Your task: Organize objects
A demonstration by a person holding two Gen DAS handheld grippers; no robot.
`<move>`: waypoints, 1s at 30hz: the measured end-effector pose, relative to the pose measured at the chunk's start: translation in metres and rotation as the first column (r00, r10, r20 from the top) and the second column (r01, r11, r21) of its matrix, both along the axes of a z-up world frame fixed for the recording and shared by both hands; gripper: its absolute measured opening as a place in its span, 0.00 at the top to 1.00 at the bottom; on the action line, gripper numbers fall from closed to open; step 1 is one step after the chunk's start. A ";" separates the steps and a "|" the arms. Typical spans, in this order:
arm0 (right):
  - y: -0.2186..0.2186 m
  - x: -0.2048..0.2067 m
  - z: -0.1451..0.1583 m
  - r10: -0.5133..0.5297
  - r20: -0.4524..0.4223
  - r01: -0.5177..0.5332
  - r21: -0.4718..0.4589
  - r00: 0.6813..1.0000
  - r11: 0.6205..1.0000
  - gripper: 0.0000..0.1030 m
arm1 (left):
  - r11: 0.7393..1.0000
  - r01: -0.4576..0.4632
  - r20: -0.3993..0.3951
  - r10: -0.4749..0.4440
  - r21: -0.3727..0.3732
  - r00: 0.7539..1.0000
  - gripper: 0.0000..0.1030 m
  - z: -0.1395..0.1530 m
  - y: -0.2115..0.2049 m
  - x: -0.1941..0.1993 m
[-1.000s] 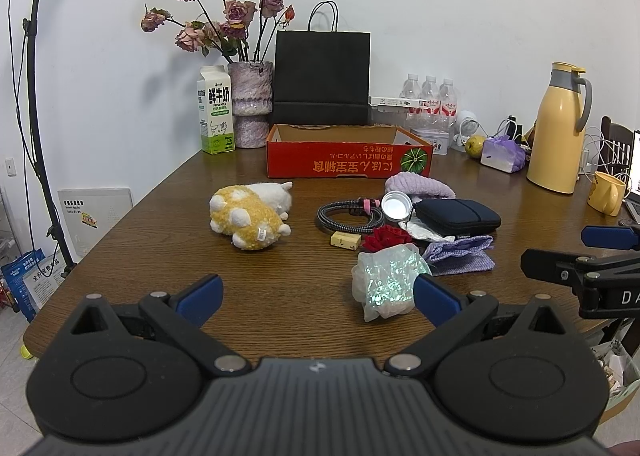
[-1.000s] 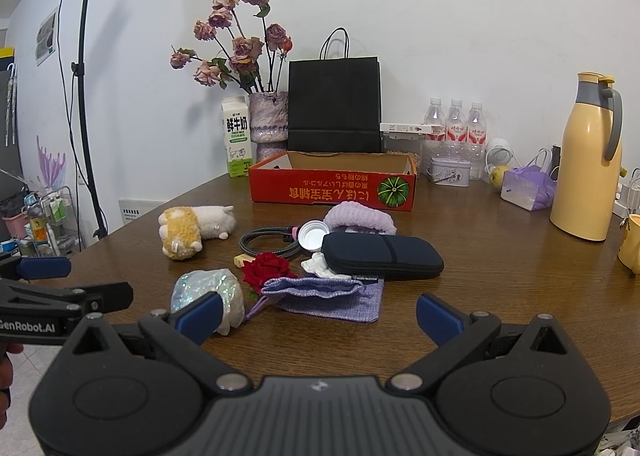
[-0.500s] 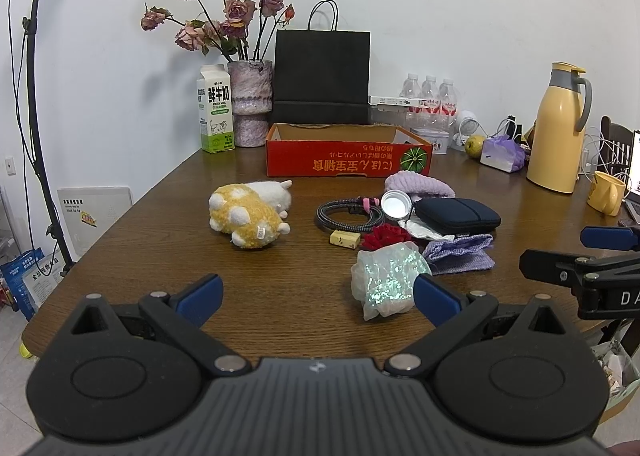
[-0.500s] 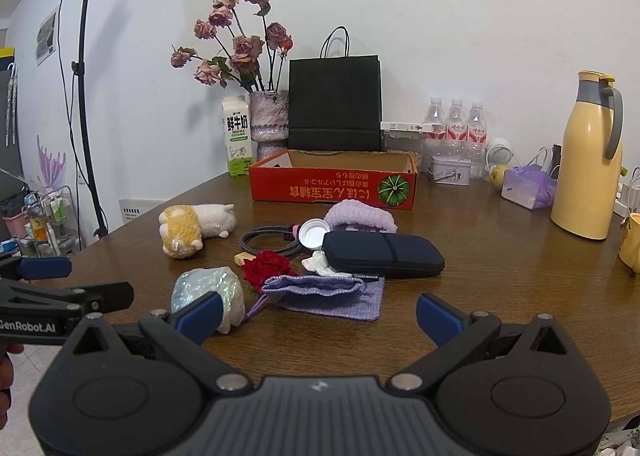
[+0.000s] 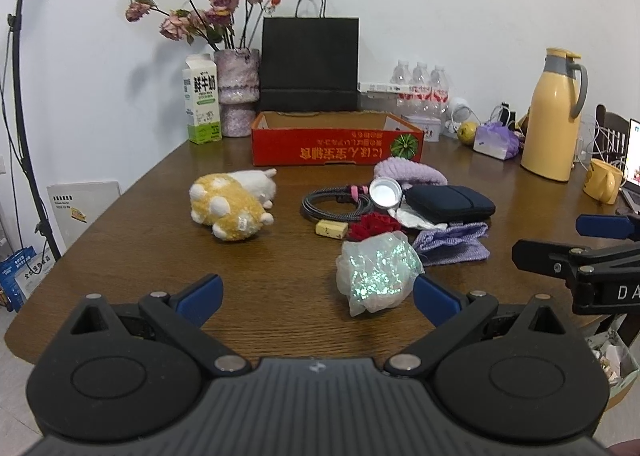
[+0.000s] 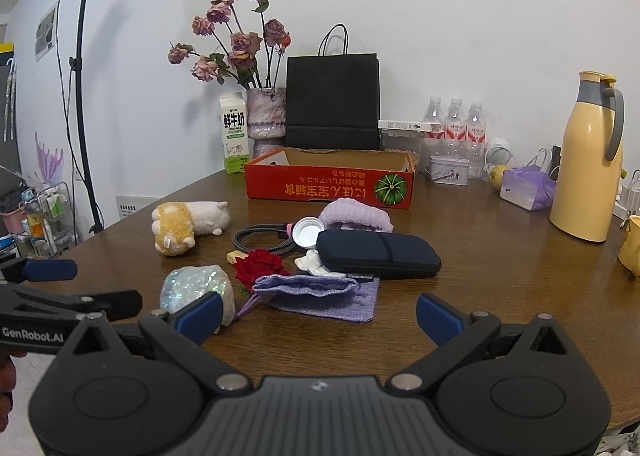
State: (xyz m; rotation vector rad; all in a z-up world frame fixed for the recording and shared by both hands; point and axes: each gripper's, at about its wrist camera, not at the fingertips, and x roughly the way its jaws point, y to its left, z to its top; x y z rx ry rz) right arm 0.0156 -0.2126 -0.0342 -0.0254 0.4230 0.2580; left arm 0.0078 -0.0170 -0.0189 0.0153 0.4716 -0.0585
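Observation:
A cluster of loose items lies mid-table: a yellow-and-white plush toy point(image 5: 232, 206), a coiled cable point(image 5: 336, 206), a dark pouch point(image 6: 378, 256), a red fabric rose point(image 6: 260, 264), a lilac drawstring bag point(image 6: 320, 294), a lilac knit piece point(image 6: 356, 216) and an iridescent wrapped bundle point(image 5: 376, 272). Behind them stands an open red cardboard box point(image 5: 338, 146). My left gripper point(image 5: 318, 296) is open near the front edge, the bundle just ahead of its right finger. My right gripper point(image 6: 318, 314) is open too, short of the lilac bag.
At the back stand a milk carton point(image 5: 202, 110), a vase of dried roses point(image 5: 236, 92), a black paper bag point(image 5: 310, 64) and water bottles point(image 6: 456, 128). A yellow thermos point(image 6: 588, 160) and mug point(image 5: 604, 180) are on the right. A lamp stand point(image 6: 86, 96) rises left of the table.
Both grippers have crept slightly forward toward the cluster; the objects have not moved and both stay open.

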 end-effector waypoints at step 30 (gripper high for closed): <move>-0.022 0.066 -0.033 0.001 -0.074 0.001 0.021 0.997 1.000 0.00 | 1.000 0.006 -0.072 -0.007 -0.010 0.997 0.11 -0.028 -0.031 0.069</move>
